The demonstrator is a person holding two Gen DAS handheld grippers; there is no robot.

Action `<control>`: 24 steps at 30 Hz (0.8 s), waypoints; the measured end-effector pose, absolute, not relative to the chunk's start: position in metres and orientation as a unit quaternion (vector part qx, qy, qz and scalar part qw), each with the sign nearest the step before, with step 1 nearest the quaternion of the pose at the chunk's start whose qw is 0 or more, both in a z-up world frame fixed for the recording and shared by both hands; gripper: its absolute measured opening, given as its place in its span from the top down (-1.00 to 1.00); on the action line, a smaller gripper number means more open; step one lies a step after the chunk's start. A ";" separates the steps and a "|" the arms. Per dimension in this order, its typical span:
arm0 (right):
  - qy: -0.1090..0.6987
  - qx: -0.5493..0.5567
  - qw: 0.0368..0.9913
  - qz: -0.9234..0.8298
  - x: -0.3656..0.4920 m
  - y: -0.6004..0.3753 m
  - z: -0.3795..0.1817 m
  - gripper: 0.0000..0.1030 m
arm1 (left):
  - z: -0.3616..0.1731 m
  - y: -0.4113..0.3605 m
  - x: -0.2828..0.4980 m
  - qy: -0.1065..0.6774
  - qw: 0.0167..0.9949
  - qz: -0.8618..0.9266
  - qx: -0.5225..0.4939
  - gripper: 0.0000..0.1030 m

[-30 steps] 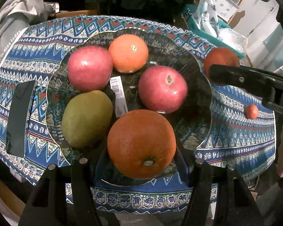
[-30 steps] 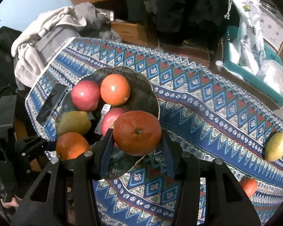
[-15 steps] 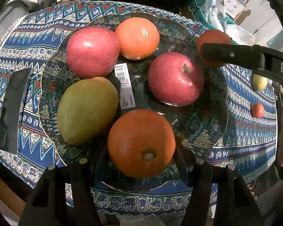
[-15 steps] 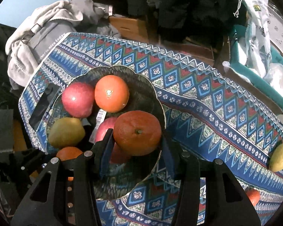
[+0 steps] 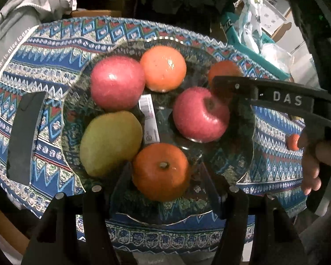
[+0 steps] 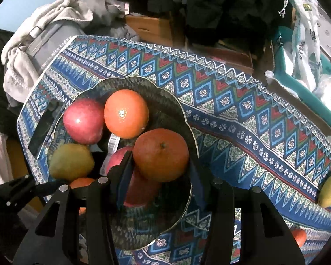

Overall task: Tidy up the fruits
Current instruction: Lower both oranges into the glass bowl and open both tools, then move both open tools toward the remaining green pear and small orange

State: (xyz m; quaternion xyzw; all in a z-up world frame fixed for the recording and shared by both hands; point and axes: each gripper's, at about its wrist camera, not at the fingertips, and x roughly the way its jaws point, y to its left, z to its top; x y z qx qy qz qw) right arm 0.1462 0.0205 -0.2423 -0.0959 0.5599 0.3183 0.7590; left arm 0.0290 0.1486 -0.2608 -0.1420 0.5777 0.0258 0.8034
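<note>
the orange [image 6: 161, 154] in the right gripper [image 6: 160, 176] sits between the two pads, over the 3 o'clock side of the glass plate [image 6: 187, 119]; the jaws are just starting to open, with the fruit between them and the pads apparently still touching it. this looks like the release step of putting fruit on the plate, and the next move calls for letting the jaws widen enough to clear the orange, then lifting straight away so it does not roll into its neighbours.

the left gripper [image 5: 163, 181] stands at the plate's 6 o'clock edge with a second orange [image 5: 161, 172] between its fingers; there seems to be a gap on each side, so it reads as let go, resting on the plate.

the plate also holds two red apples [image 5: 118, 82], a third orange [image 5: 163, 68] at 12 o'clock, a green mango [image 5: 111, 142] at 8 o'clock and a barcode label [image 5: 149, 119] at the centre.

out on the bench's patterned cloth [image 6: 231, 101], a yellow-green fruit [image 6: 330, 190] and a small orange fruit [image 6: 299, 237] lie well apart from the plate, seemingly the ones left to gather.
</note>
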 end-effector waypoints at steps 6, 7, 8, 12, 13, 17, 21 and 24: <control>0.555 -0.081 0.763 0.323 0.147 0.019 -0.233 0.03 | -0.248 0.156 0.032 0.553 0.818 0.036 -0.158 -0.33; 0.552 -0.083 0.764 0.323 0.146 0.019 -0.231 0.03 | -0.247 0.158 0.033 0.551 0.818 0.038 -0.160 -0.33; 0.550 -0.084 0.766 0.324 0.145 0.019 -0.228 0.03 | -0.245 0.159 0.034 0.550 0.819 0.038 -0.161 -0.33; 0.544 -0.086 0.771 0.320 0.143 0.016 -0.219 0.00 | -0.240 0.160 0.036 0.542 0.824 0.042 -0.161 -0.33; 0.542 -0.088 0.774 0.316 0.142 0.015 -0.217 -0.04 | -0.239 0.159 0.036 0.541 0.825 0.043 -0.161 -0.33; 0.534 -0.083 0.781 0.313 0.139 0.005 -0.205 -0.05 | -0.232 0.156 0.039 0.534 0.829 0.042 -0.158 -0.34; 0.524 -0.076 0.791 0.306 0.134 -0.010 -0.192 -0.05 | -0.224 0.148 0.041 0.526 0.837 0.039 -0.146 -0.34; 0.521 -0.071 0.797 0.297 0.133 -0.024 -0.184 -0.06 | -0.217 0.140 0.043 0.517 0.844 0.032 -0.140 -0.34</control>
